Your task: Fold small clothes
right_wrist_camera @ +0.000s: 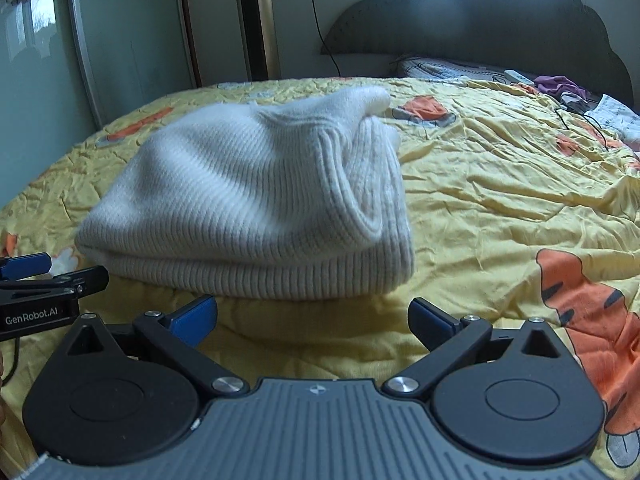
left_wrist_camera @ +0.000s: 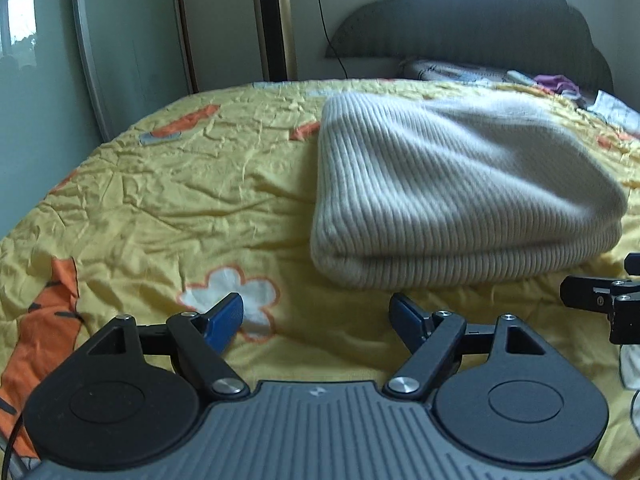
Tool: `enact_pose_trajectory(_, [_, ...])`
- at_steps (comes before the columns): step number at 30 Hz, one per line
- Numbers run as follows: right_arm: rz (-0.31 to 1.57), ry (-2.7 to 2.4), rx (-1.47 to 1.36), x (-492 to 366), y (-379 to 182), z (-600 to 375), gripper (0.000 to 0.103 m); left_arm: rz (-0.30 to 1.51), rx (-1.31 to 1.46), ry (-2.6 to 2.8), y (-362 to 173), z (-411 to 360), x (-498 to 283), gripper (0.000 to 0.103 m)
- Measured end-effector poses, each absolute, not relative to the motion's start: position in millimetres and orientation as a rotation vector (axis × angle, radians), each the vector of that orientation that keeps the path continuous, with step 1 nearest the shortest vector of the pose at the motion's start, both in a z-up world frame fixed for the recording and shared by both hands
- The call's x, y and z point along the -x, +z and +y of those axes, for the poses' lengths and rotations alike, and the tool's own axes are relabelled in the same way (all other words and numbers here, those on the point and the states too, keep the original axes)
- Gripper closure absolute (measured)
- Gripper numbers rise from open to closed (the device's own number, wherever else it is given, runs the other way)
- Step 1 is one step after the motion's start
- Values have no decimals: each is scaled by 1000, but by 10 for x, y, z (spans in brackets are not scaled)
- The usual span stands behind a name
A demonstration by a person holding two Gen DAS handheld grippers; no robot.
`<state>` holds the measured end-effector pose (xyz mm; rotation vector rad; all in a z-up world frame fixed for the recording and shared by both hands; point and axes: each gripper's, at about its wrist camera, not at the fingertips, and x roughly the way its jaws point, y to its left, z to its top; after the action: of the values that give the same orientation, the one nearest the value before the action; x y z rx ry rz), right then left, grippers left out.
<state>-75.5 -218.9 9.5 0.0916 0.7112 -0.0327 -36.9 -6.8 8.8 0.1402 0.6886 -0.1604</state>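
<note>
The folded white knit sweater [left_wrist_camera: 460, 192] is lying on the yellow bedspread [left_wrist_camera: 180, 200]; just before it, left gripper [left_wrist_camera: 316, 316] and right gripper [right_wrist_camera: 312, 316] are hovering, fingers spread, holding nothing.

cream ribbed knit sweater [right_wrist_camera: 248, 208] on a yellow bedspread [right_wrist_camera: 480, 200] printed with orange tigers and white flowers; blue gripper pads [left_wrist_camera: 224, 320].

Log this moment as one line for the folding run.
stage: sweater folded | white knit sweater lying on yellow bedspread | left gripper open, empty | right gripper open, empty, short of sweater
</note>
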Motion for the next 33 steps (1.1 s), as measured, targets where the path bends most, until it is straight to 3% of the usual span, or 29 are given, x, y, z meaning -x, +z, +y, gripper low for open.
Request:
enact_pose_trajectory(2, [724, -39, -77, 749, 56, -2169, 0, 684, -140, -148, 72, -65, 395, 17])
enact_pose_trajectory(9, [735, -41, -54, 768, 13, -2121, 0, 708, -89, -120, 54, -15, 388, 15])
enact_pose_trajectory(19, [734, -64, -32, 760, -77, -2085, 0, 710, -70, -81, -5, 4, 387, 3])
enact_pose_trajectory(33, [702, -76, -25, 805, -125, -2077, 0, 710, -57, -82, -25, 11, 386, 1])
